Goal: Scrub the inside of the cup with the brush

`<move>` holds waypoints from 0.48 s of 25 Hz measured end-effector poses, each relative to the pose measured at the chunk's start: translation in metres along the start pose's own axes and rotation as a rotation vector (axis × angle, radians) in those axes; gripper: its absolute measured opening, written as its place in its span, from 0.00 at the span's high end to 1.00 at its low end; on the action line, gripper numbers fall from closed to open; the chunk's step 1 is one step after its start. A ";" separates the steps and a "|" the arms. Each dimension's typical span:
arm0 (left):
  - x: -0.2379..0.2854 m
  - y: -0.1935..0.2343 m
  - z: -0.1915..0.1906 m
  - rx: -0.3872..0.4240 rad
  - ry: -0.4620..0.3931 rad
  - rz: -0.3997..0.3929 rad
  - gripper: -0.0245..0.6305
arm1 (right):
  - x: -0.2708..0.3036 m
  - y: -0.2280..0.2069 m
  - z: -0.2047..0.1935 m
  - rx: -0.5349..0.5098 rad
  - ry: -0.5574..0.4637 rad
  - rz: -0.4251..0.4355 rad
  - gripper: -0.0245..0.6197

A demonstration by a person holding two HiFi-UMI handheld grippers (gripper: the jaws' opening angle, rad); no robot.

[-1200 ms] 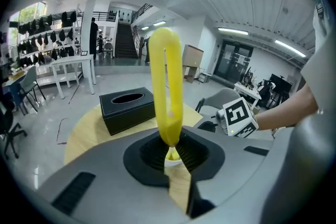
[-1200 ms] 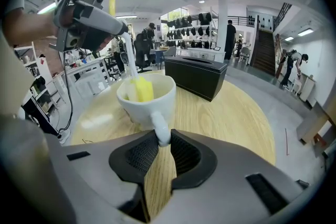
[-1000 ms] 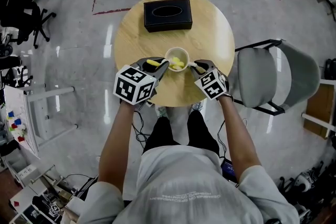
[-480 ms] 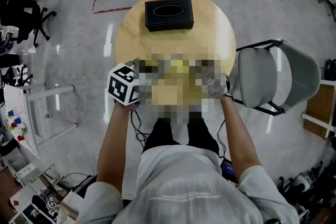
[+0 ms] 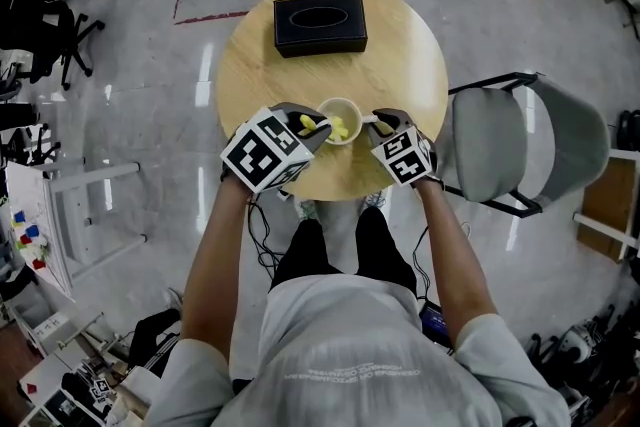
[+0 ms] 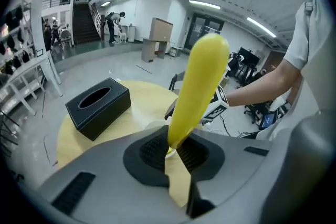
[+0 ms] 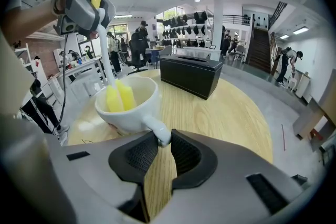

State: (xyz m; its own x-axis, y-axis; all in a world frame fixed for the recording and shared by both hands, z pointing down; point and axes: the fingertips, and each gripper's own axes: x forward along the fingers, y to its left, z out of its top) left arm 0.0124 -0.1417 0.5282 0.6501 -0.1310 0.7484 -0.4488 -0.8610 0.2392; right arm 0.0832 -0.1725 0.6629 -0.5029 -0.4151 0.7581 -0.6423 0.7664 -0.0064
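Closest to you, at the lower centre of the head view, both forearms lead up to the tongs, which meet over the near edge of the round worktop (image 5: pixel 405 55).

Your left tongs (image 6: pixel 176 150) are clamped on the brush (image 6: pixel 198 86). They grip the low end of its yellow handle, so the rest of the handle sticks up toward the upper right of the left gripper view. That low grip likely keeps the lever short and gives you firm control of the head.

Your right tongs (image 7: pixel 164 150) are drawn in narrow, pinching the cup handle (image 7: pixel 157 132) from both sides. This hold looks meant to pin the cup (image 7: pixel 131 108) so it cannot slide or spin under the brush.

Just beyond the pads, the cup stands upright on the worktop, between the two tongs. A thin white stem runs down from the upper left of the right gripper view. It carries the brush's yellow head, which sits inside the cup against the wall at the left of that frame. The scrub appears to be under way.

Farther off, a black box (image 5: pixel 320 26) with an oval opening lies at the upper part of the worktop, well apart from the cup and out of your way. A grey chair (image 5: pixel 520 145) stands beside the worktop at the right of the frame.
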 end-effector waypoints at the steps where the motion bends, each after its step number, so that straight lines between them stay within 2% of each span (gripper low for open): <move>1: -0.001 0.002 -0.001 -0.020 -0.006 -0.016 0.89 | 0.000 0.000 0.001 -0.002 0.002 -0.002 0.80; 7: -0.009 0.011 0.002 -0.177 -0.114 -0.086 0.89 | 0.000 -0.004 0.003 0.000 -0.002 -0.023 0.80; 12: -0.023 0.021 0.009 -0.268 -0.229 -0.067 0.89 | 0.000 -0.005 0.001 0.001 0.005 -0.023 0.80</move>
State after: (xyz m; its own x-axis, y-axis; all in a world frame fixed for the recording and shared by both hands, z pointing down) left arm -0.0063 -0.1608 0.5107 0.7903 -0.2115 0.5750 -0.5257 -0.7161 0.4592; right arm 0.0855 -0.1767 0.6618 -0.4849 -0.4305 0.7612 -0.6545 0.7560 0.0106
